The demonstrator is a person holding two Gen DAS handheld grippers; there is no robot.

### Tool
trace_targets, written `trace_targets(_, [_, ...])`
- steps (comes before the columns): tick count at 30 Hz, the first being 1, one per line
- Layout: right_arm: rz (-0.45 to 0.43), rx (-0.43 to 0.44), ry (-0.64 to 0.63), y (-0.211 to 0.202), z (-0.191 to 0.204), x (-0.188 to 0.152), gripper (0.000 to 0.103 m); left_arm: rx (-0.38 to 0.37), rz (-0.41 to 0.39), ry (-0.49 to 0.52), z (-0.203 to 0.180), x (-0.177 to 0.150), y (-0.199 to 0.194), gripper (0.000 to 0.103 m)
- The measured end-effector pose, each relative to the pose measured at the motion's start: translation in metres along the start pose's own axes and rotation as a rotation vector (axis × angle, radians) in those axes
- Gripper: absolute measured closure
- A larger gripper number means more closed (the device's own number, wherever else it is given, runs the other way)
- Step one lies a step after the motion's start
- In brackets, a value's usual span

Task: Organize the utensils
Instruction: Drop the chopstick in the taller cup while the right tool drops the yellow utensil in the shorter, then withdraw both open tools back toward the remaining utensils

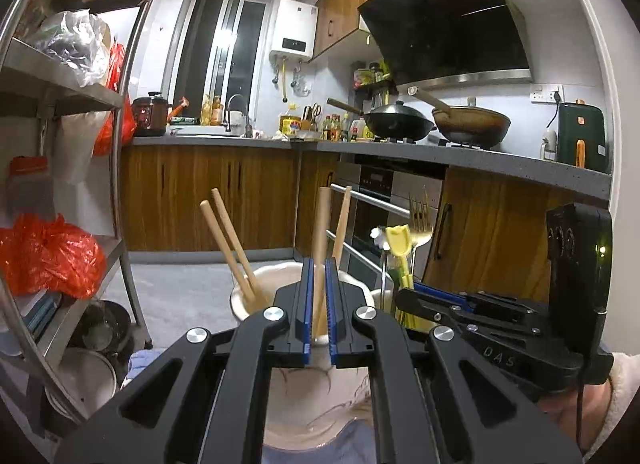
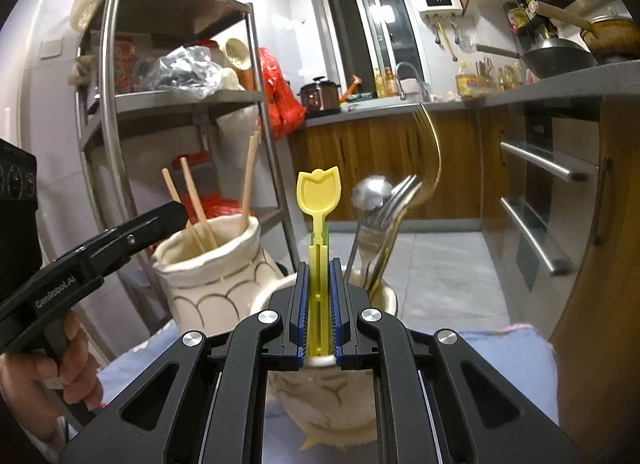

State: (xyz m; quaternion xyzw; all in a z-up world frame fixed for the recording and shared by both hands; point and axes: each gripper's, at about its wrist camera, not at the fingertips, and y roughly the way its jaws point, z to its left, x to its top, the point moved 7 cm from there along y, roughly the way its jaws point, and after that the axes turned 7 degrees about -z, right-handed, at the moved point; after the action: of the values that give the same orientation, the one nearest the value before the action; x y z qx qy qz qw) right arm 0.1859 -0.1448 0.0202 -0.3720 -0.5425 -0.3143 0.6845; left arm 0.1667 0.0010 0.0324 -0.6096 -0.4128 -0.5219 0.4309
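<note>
Left tool (image 1: 319, 296): closed on a wooden chopstick (image 1: 321, 248); long axis near upright, top end pointing up, lower end inside the cream jar (image 1: 256, 284).
Right tool (image 2: 319, 296): closed on the yellow spoon (image 2: 319, 208); long axis upright, tulip-shaped bowl on top, handle down into the small cream cup (image 2: 384, 296).
Cream jar contents: three further chopsticks (image 1: 230, 240), leaning, tips up.
Cup contents: silver fork (image 2: 394, 208), gold fork (image 2: 430, 152) and a round-headed metal utensil (image 2: 370, 192), all standing with heads up.
Support: blue cloth (image 2: 480, 356) under both vessels.
Beyond: steel shelf rack (image 2: 176, 96) on the left; tabletop (image 1: 460, 154) carrying woks at far right.
</note>
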Motion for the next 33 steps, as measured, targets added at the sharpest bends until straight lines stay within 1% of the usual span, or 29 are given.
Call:
trace_targets(2, [0.007,-0.007,-0.008,-0.002,0.001,0.0,0.092,-0.001,0.007,-0.001,-0.001,-0.001,-0.001,0.097])
trace_targets(6, [0.007,-0.004,-0.008,-0.011,0.002,0.001,0.081,-0.007,0.016,-0.007,-0.002,-0.002,-0.005,0.097])
trace_targets(10, [0.0,-0.021,-0.018,-0.025,0.002,0.002,0.078,-0.007,0.027,0.003,-0.005,-0.004,-0.012,0.097])
trace_targets(12, [0.0,-0.028,-0.018,-0.035,0.001,0.001,0.074,-0.006,0.035,0.008,-0.008,-0.006,-0.015,0.097])
trace_targets(15, [0.007,-0.055,-0.024,-0.05,-0.002,0.0,0.072,-0.006,0.054,0.014,-0.01,-0.01,-0.023,0.097])
trace_targets(16, [0.015,-0.066,-0.025,-0.055,-0.004,-0.001,0.07,-0.002,0.064,0.019,-0.011,-0.013,-0.026,0.096])
trace_targets(18, [0.029,-0.085,-0.023,-0.063,-0.007,-0.004,0.06,0.004,0.083,0.024,-0.012,-0.02,-0.03,0.095])
trace_targets(19, [0.034,-0.093,-0.019,-0.067,-0.009,-0.005,0.058,0.008,0.091,0.027,-0.012,-0.022,-0.033,0.093])
trace_targets(20, [0.036,-0.098,-0.016,-0.071,-0.011,-0.007,0.054,0.012,0.097,0.033,-0.012,-0.025,-0.034,0.086])
trace_targets(21, [0.039,-0.105,-0.01,-0.076,-0.013,-0.008,0.053,0.019,0.104,0.038,-0.012,-0.028,-0.036,0.08])
trace_targets(25, [0.056,-0.139,0.005,-0.092,-0.02,-0.013,0.044,0.032,0.138,0.042,-0.012,-0.04,-0.046,0.069])
trace_targets(27, [0.061,-0.147,0.011,-0.099,-0.022,-0.016,0.039,0.036,0.148,0.046,-0.013,-0.045,-0.051,0.06])
trace_targets(31, [0.079,-0.161,0.009,-0.111,-0.023,-0.023,0.033,0.043,0.165,0.062,-0.018,-0.05,-0.058,0.055])
trace_targets(33, [0.087,-0.165,0.011,-0.116,-0.022,-0.026,0.03,0.047,0.168,0.07,-0.02,-0.052,-0.062,0.048])
